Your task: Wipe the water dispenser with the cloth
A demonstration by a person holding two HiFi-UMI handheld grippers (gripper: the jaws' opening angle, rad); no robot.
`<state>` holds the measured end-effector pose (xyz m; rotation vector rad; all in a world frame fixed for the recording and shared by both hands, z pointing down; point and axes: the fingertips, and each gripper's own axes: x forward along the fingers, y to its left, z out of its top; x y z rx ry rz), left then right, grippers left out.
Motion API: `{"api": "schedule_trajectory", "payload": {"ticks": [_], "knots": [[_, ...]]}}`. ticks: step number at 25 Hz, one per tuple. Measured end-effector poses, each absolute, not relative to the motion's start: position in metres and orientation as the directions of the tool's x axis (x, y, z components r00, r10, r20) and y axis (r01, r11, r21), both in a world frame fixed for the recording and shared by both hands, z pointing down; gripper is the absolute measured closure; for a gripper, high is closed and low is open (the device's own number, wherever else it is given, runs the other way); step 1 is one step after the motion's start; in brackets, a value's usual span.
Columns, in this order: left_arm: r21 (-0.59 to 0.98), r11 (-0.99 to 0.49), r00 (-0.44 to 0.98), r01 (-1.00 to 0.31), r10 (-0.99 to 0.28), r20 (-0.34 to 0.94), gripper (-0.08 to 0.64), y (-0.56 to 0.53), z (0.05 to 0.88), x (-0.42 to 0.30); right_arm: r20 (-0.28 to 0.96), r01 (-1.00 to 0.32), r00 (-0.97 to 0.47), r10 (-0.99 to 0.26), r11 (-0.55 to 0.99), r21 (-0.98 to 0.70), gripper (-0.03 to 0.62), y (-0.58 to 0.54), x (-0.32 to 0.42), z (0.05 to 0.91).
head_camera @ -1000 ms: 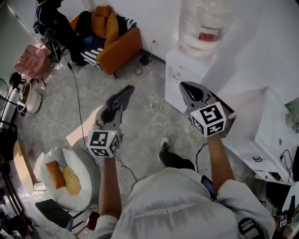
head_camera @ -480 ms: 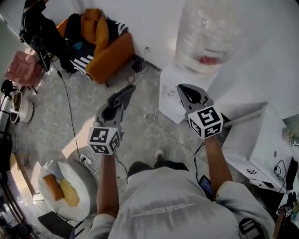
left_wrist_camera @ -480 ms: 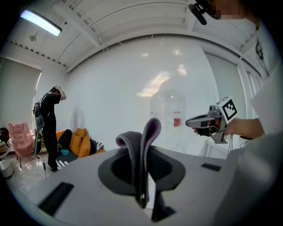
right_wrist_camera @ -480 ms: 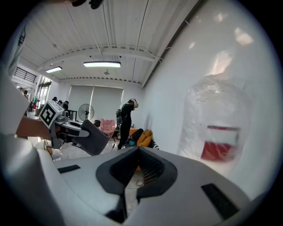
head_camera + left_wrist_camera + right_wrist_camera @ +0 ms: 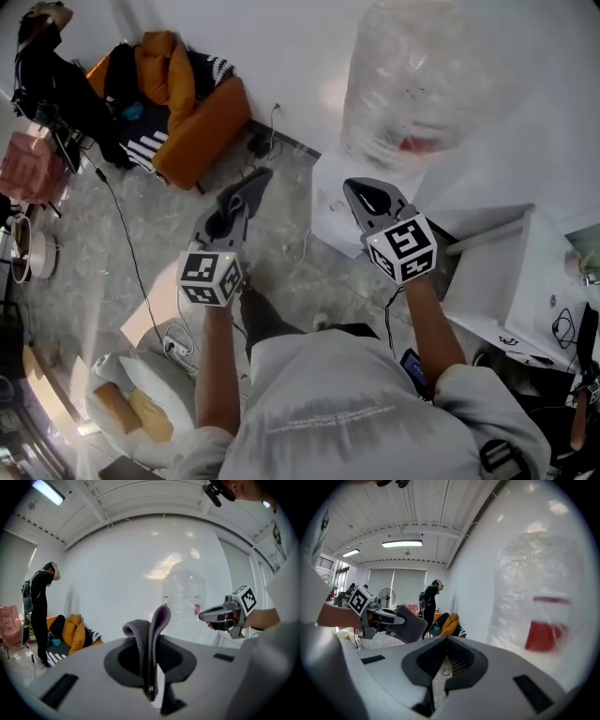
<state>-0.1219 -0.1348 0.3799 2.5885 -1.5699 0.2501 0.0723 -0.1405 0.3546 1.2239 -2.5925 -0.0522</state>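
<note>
The approach step is judged to be in hand: the cloth (image 5: 157,620) is already held, but nothing is yet pressed against the water dispenser (image 5: 330,202), so no wiping can be said to have begun.

The left gripper (image 5: 249,186) is seen at the centre left of the head view, its jaws clamped together on a folded grey cloth that stands up from between them. The right gripper (image 5: 364,192) is held at the centre, just in front of the dispenser's white cabinet; its jaws are pressed together and nothing is gripped in them.

The dispenser is found at the upper right of the head view, against the white wall, with its large clear bottle (image 5: 422,84) on top.

For the next move, the cloth would need to be carried forward and to the right until it is laid flat on the cabinet top or the bottle, with contact kept light enough that the bottle is not rocked.

Counted: two grippers, one cloth, one dispenser with one bottle, one orange armchair (image 5: 202,122) and one standing person (image 5: 47,66) at the upper left.
</note>
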Motion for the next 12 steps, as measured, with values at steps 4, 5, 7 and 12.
{"api": "schedule_trajectory", "payload": {"ticks": [4, 5, 7, 12], "knots": [[0.009, -0.530, 0.520, -0.848, -0.829, 0.207, 0.506, -0.190, 0.392, -0.119, 0.257, -0.787, -0.564, -0.785, 0.605, 0.120, 0.577, -0.169, 0.064, 0.374], [0.007, -0.549, 0.538, -0.836, -0.816, 0.211, 0.506, -0.206, 0.394, -0.117, 0.259, -0.799, -0.551, -0.793, 0.591, 0.110, 0.577, -0.178, 0.063, 0.376], [0.002, -0.595, 0.581, -0.804, -0.785, 0.215, 0.506, -0.238, 0.394, -0.114, 0.267, -0.827, -0.516, -0.814, 0.554, 0.092, 0.577, -0.198, 0.062, 0.380], [0.017, -0.702, 0.683, -0.712, -0.687, 0.248, 0.506, -0.313, 0.406, -0.110, 0.311, -0.897, -0.395, -0.865, 0.436, 0.074, 0.577, -0.243, 0.054, 0.393]]}}
